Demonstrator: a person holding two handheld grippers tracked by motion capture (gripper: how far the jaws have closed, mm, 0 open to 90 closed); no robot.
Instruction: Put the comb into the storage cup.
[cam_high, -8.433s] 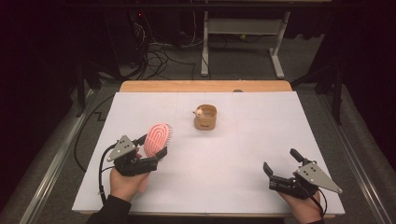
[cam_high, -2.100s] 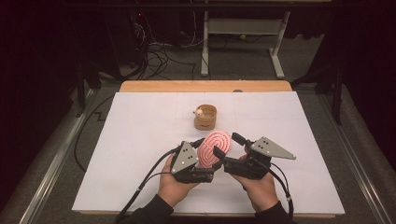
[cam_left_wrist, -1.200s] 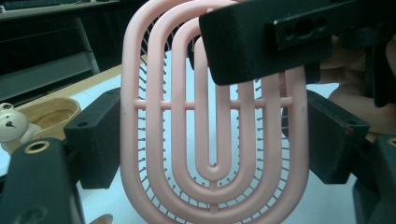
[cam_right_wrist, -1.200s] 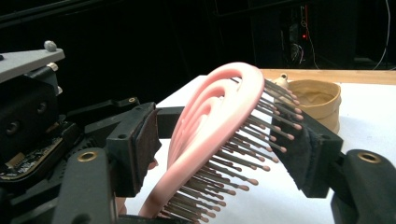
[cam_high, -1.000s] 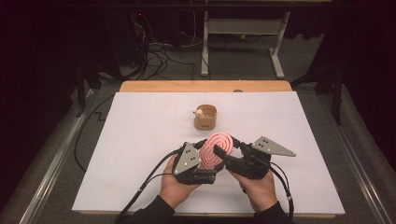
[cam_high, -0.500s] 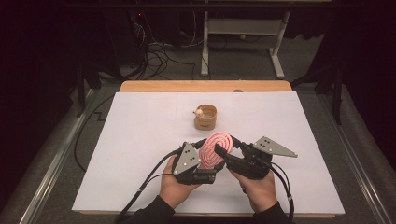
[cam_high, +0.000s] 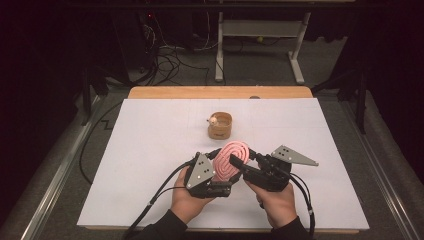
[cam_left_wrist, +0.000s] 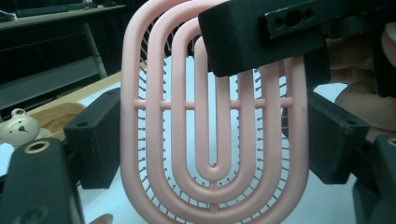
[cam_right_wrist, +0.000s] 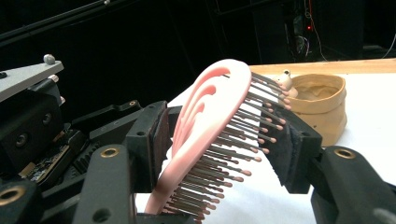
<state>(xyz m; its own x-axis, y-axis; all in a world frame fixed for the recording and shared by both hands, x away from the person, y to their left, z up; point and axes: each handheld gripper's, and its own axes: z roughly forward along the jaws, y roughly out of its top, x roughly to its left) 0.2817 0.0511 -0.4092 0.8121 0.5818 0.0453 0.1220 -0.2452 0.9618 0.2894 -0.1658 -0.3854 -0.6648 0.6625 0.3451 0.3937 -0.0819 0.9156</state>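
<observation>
An oval pink hairbrush (cam_high: 231, 159) stands on edge above the white table, held between both grippers. My left gripper (cam_high: 220, 165) is shut on it. In the left gripper view, the pads (cam_left_wrist: 93, 137) clamp the two side rims of the brush (cam_left_wrist: 212, 116). My right gripper (cam_high: 243, 158) comes in from the right, and its jaws have just been closing with the brush between them. In the right gripper view, one pad (cam_right_wrist: 152, 140) lies against the back of the brush (cam_right_wrist: 205, 116). The other pad (cam_right_wrist: 289, 149) meets the bristle tips.
A small wooden bowl (cam_high: 220, 128) with a little bear figure (cam_high: 213, 120) at its rim sits behind the brush, mid-table. The white sheet (cam_high: 145, 150) ends at a wooden strip (cam_high: 220, 92) at the back. Beyond it are cables and a desk frame on the floor.
The right gripper's jaws have drawn in around the brush head. Both hands and the brush have stayed in place.
</observation>
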